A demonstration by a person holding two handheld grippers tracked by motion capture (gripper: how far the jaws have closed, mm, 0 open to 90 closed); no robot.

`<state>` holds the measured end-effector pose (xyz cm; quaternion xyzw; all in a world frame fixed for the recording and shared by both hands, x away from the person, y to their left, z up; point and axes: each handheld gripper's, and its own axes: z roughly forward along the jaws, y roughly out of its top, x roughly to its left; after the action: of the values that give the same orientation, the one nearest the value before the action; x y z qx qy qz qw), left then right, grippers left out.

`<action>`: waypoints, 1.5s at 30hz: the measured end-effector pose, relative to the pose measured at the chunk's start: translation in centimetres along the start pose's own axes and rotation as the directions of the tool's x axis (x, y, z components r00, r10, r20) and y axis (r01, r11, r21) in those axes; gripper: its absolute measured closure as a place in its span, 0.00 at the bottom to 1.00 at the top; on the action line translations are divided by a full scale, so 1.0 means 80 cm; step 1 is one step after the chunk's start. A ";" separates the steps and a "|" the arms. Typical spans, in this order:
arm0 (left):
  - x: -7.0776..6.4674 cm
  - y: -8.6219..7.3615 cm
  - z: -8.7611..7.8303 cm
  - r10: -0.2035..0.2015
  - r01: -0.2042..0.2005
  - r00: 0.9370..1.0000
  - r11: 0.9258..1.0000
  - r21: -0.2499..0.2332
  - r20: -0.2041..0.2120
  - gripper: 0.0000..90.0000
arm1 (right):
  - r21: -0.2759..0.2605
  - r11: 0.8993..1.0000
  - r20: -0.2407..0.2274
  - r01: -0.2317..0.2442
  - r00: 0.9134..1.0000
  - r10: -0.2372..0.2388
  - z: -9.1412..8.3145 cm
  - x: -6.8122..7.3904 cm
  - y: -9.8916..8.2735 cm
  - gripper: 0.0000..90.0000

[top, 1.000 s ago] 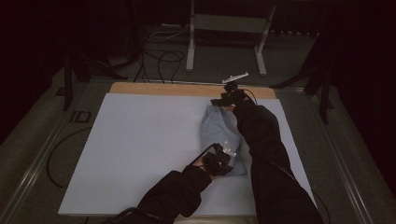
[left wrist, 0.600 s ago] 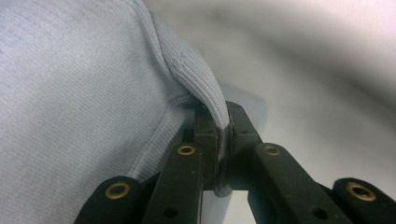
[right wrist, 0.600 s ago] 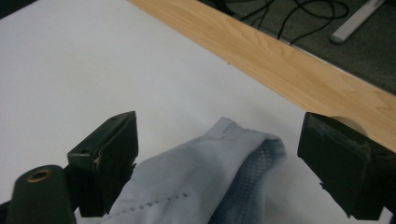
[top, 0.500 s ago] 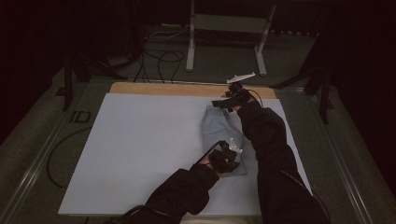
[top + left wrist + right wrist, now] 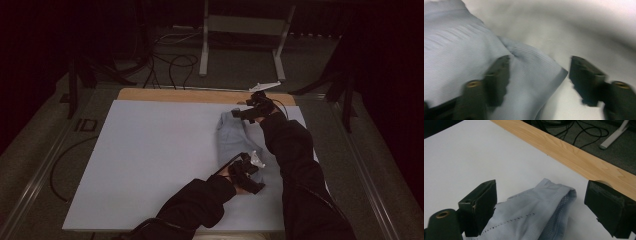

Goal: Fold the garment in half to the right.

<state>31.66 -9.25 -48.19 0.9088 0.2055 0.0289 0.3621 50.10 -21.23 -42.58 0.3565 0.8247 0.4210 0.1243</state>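
Lying folded lengthwise on the right half of the white tabletop (image 5: 150, 160), the pale blue garment (image 5: 231, 136) looks light, soft and limp, so it should sag unless held by hemmed corners. The left gripper (image 5: 539, 82) straddles its near corner with fingers apart; the right gripper (image 5: 540, 207) brackets the far hem, spread wide. No containers appear.
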 end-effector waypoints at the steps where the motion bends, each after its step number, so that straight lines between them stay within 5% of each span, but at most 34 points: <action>1: 0.002 0.000 -0.004 -0.006 0.006 1.000 1.000 -0.008 0.001 0.30 | -0.002 1.000 0.000 0.002 1.000 -0.002 -0.001 0.000 0.000 0.12; 6: 0.005 0.002 -0.021 0.000 0.000 1.000 1.000 -0.023 0.014 0.17 | -0.010 1.000 0.002 0.000 1.000 0.000 -0.007 0.001 0.002 0.12; 7: 0.006 0.002 -0.024 0.006 -0.005 1.000 1.000 -0.026 0.027 0.05 | -0.013 1.000 -0.002 0.001 1.000 -0.001 -0.008 0.001 0.002 0.12; 10: 0.010 0.002 -0.037 0.021 -0.018 0.998 0.999 -0.050 0.063 0.00 | -0.015 1.000 -0.005 0.002 1.000 -0.002 -0.009 0.003 0.002 0.12; 17: 0.016 0.001 -0.068 0.089 -0.078 0.991 0.990 -0.114 0.098 0.00 | -0.026 1.000 -0.010 0.016 1.000 -0.016 -0.012 0.011 0.001 0.11; 27: 0.042 -0.010 -0.116 0.102 -0.089 0.991 0.985 -0.150 0.086 0.00 | -0.066 0.997 -0.019 0.037 0.999 -0.039 -0.030 0.031 -0.005 0.11; 41: 0.071 -0.022 -0.169 0.131 -0.114 0.988 0.975 -0.189 0.079 0.00 | -0.113 0.987 -0.073 0.111 0.990 -0.119 -0.056 0.085 -0.031 0.11; 45: 0.076 -0.031 -0.179 0.136 -0.123 0.988 0.979 -0.162 0.073 0.00 | -0.135 0.984 -0.086 0.119 0.988 -0.131 -0.066 0.094 -0.036 0.11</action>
<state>33.44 3.98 -39.87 0.8893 0.1275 0.0306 0.4381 40.65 -20.32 -40.90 0.2751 0.8215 0.4811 0.1342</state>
